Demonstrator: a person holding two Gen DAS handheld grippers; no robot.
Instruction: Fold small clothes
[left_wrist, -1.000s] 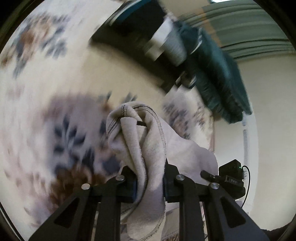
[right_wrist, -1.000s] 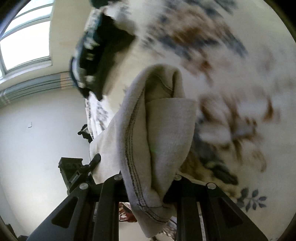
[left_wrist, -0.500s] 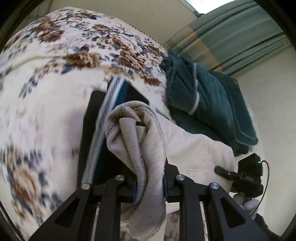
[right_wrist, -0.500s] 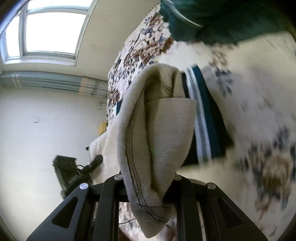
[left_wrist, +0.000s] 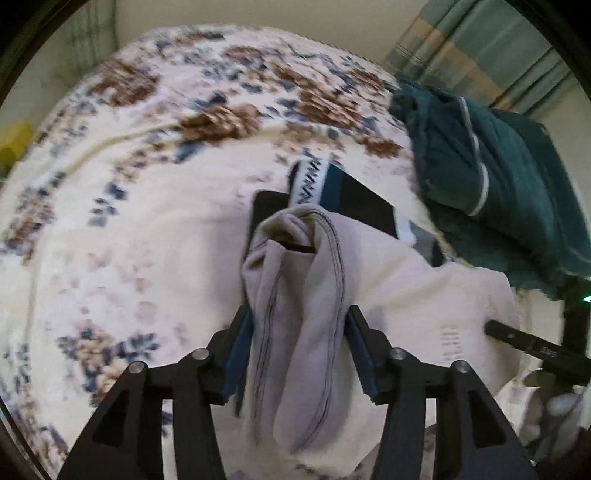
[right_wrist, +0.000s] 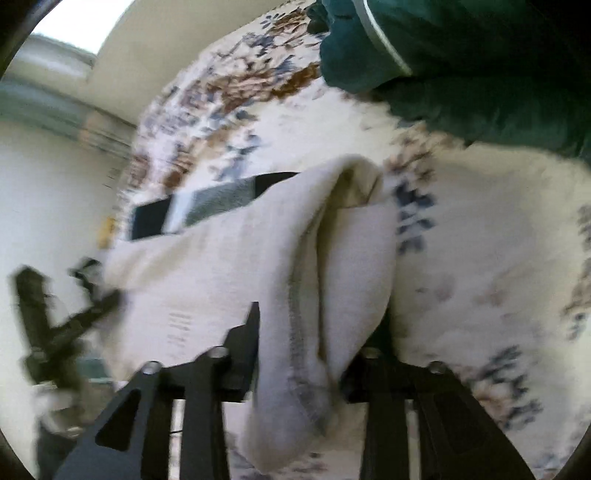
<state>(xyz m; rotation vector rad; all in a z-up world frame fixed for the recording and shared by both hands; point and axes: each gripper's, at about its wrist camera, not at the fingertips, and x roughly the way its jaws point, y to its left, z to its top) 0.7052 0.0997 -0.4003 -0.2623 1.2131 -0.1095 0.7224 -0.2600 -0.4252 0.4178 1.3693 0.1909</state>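
Garment: a pale beige garment hangs bunched between both grippers, stretched over the flowered bed cover.
Left gripper: jaws are opening right now, with a gathered fold of the garment between them; the blue pads look just clear of the cloth.
Right gripper: jaws opening too, the other bunched edge sitting in the gap, blurred, so contact is hard to call.
Drop zone: a dark folded piece with a blue and white band lies on the bed right behind the garment, and a heap of green clothes sits just beyond it.
Judgement: this looks like the release onto the folded pile.
Risk one: the cloth is bunched, not flat, so it may land crumpled and undo the fold.
Risk two: a thick fold could snag on a pad as the grippers pull away, dragging the garment off the pile.
Risk three: uneven release would leave it skewed.
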